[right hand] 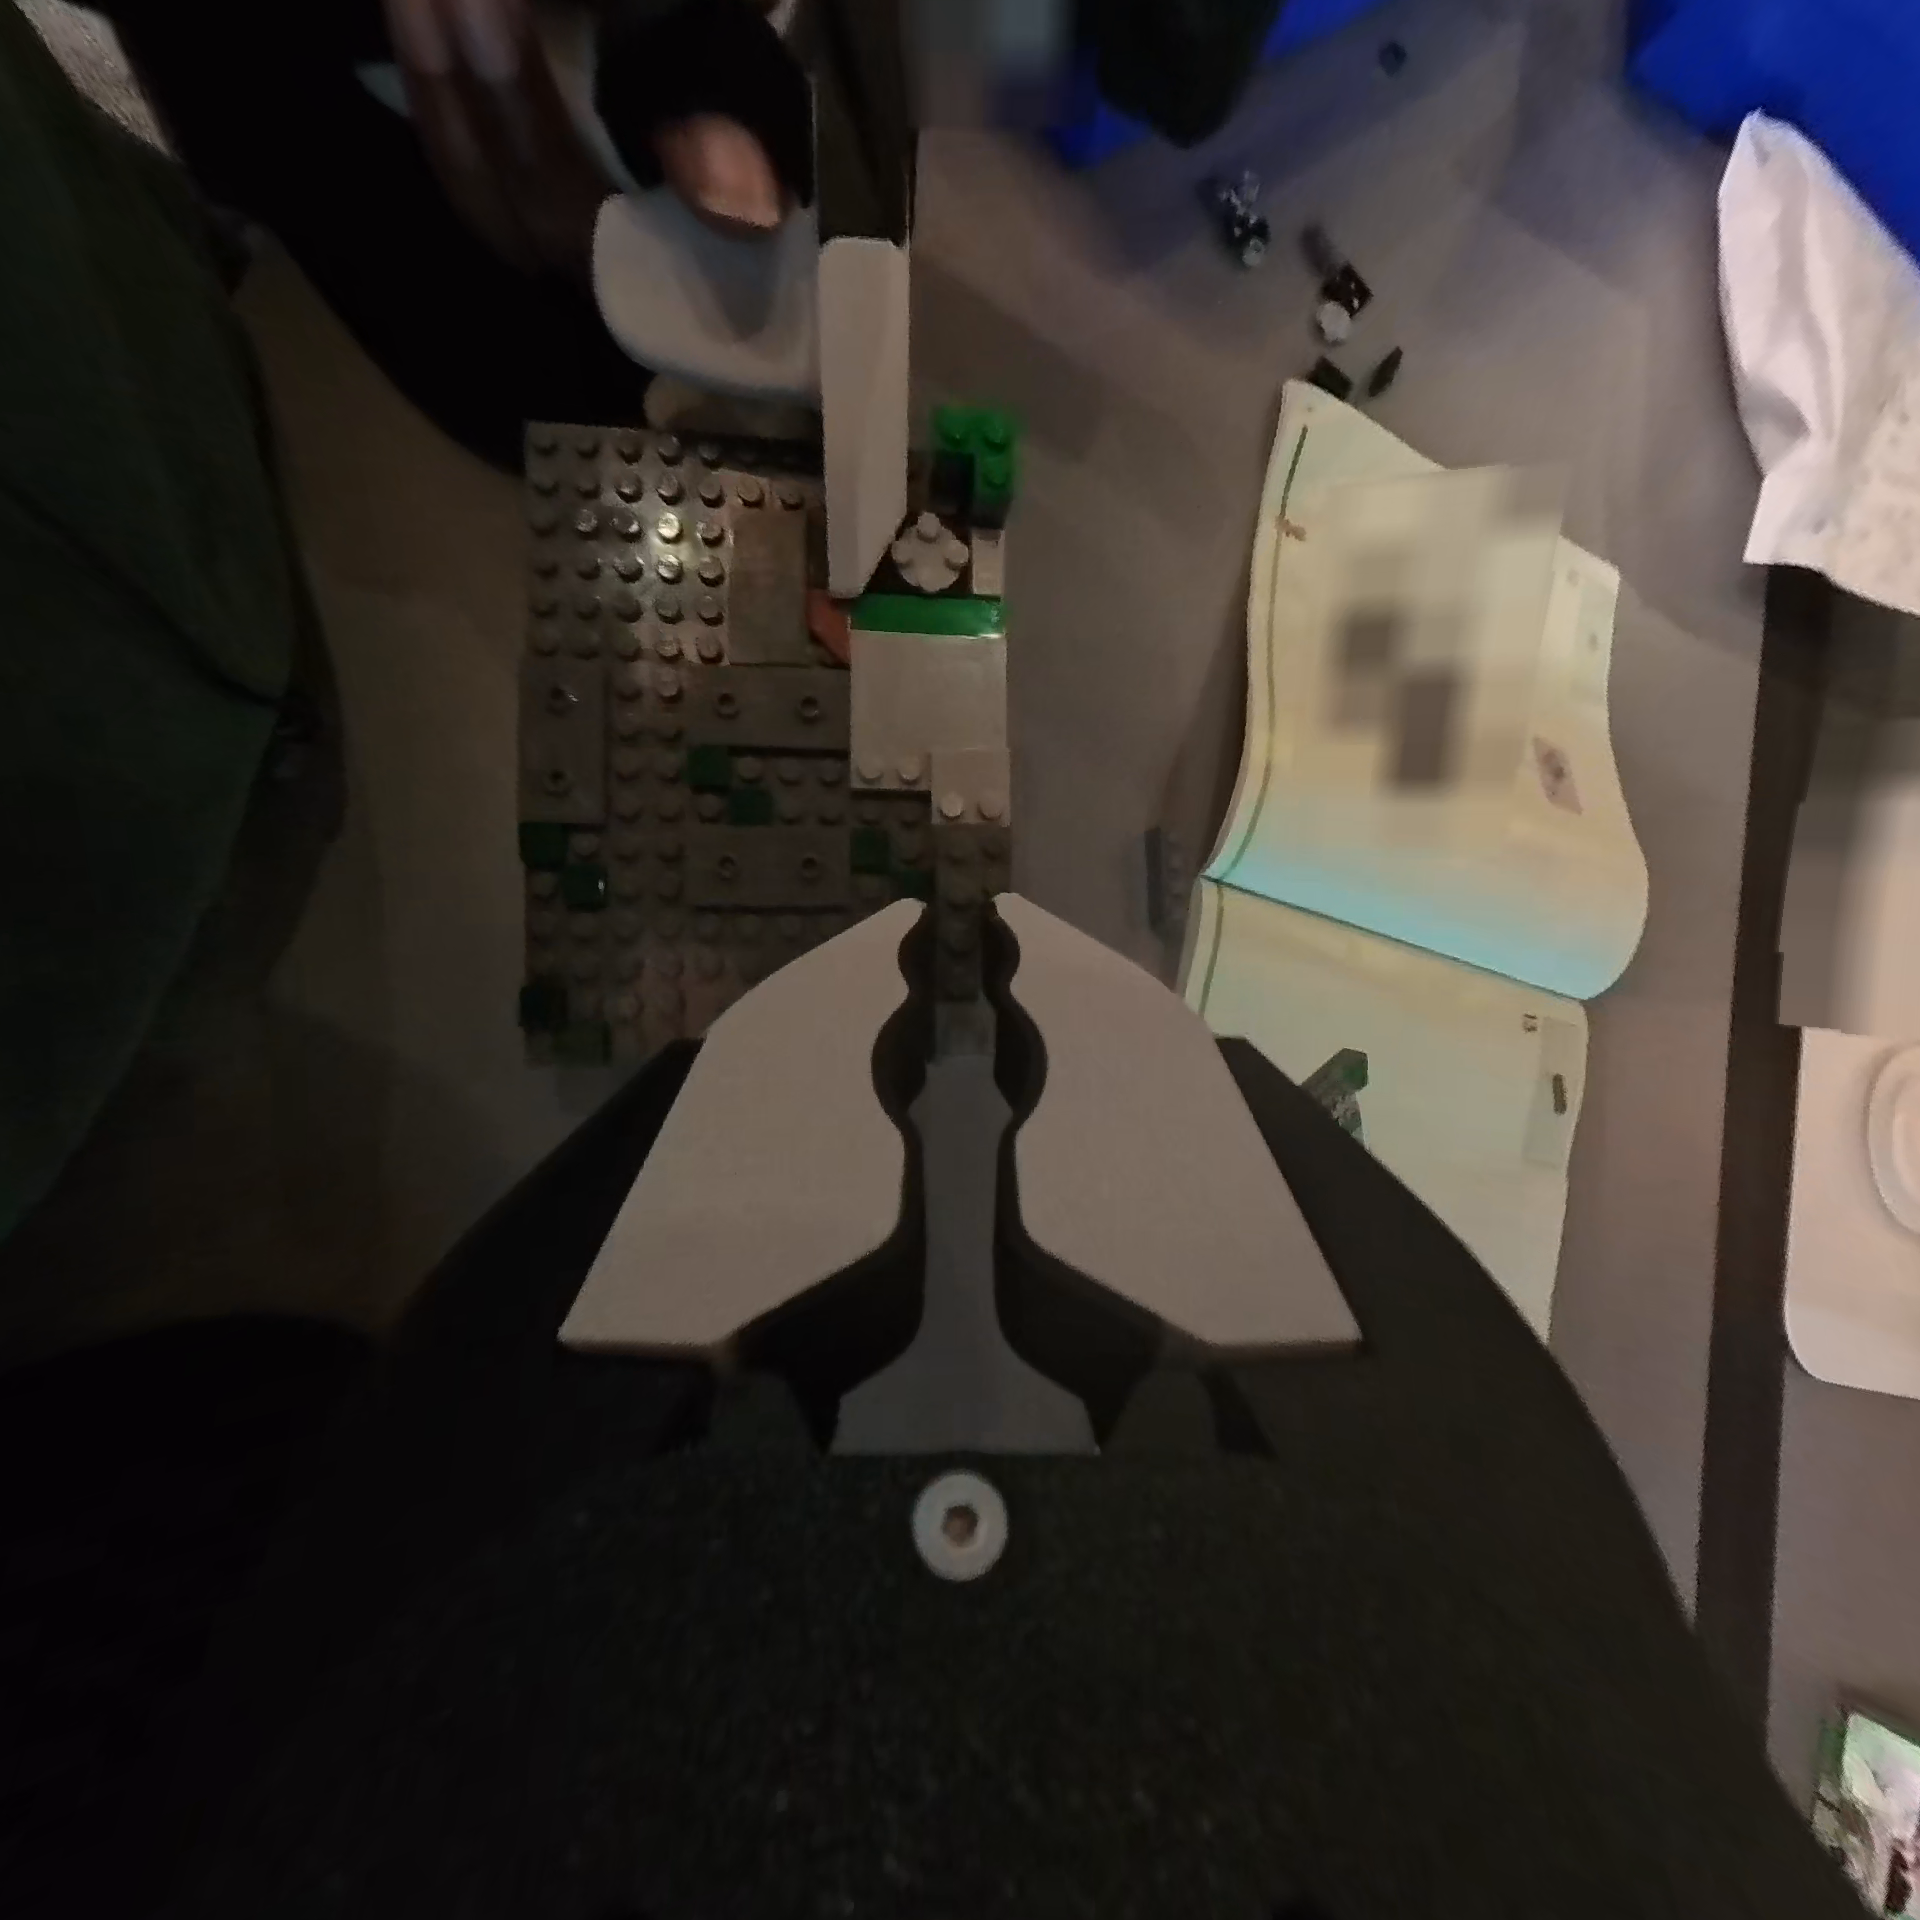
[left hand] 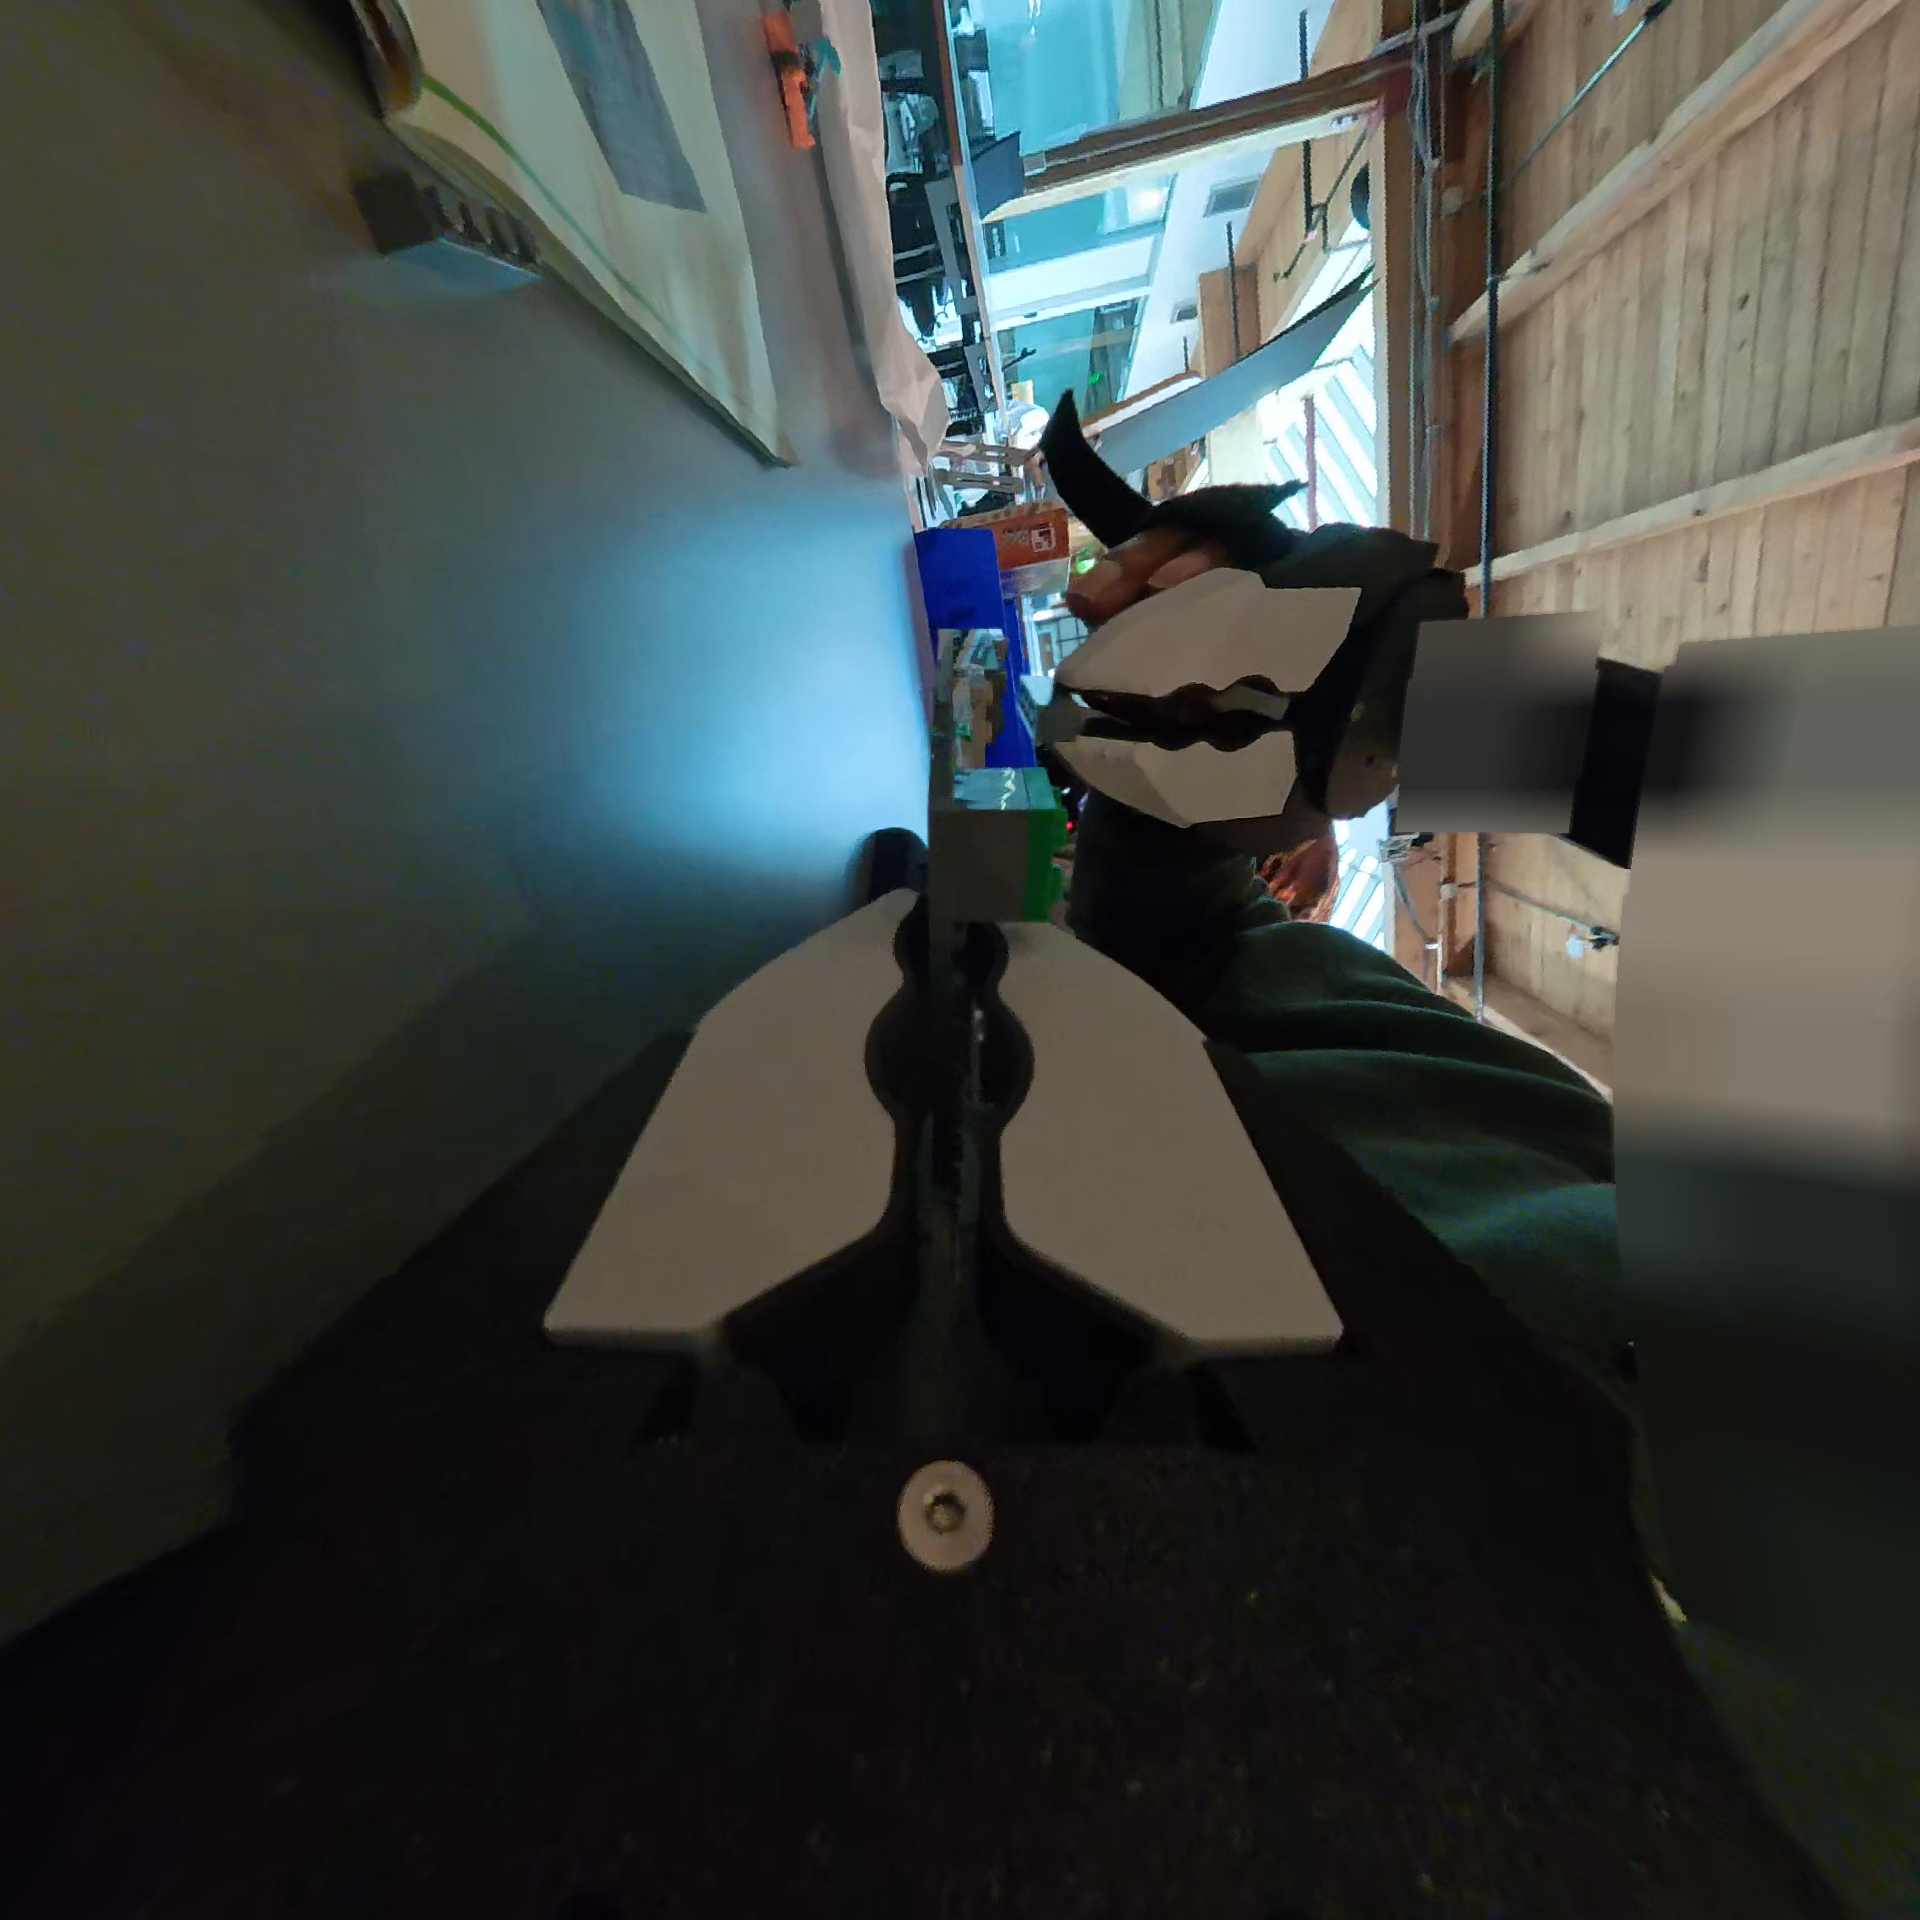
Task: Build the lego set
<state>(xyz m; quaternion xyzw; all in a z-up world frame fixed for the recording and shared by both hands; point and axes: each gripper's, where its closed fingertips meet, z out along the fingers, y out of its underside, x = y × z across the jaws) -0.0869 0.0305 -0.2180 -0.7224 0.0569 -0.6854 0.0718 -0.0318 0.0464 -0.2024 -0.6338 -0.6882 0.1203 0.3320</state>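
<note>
Here, lego build (right hand: 769, 748): a grey studded baseplate with grey and green bricks, centre of the right wrist view, flat on the grey table (right hand: 1122, 582).
Left gripper (left hand: 954, 914): I pinch the plate's thin edge, seen edge-on at centre frame, jaws narrow around it.
Right gripper (right hand: 961, 914): my jaws stand narrowly apart over the build's lower right edge; whether they grip a brick I cannot tell.
Booklet (right hand: 1423, 769): open, right of the build.
Small loose parts (right hand: 1335, 301): upper right.
</note>
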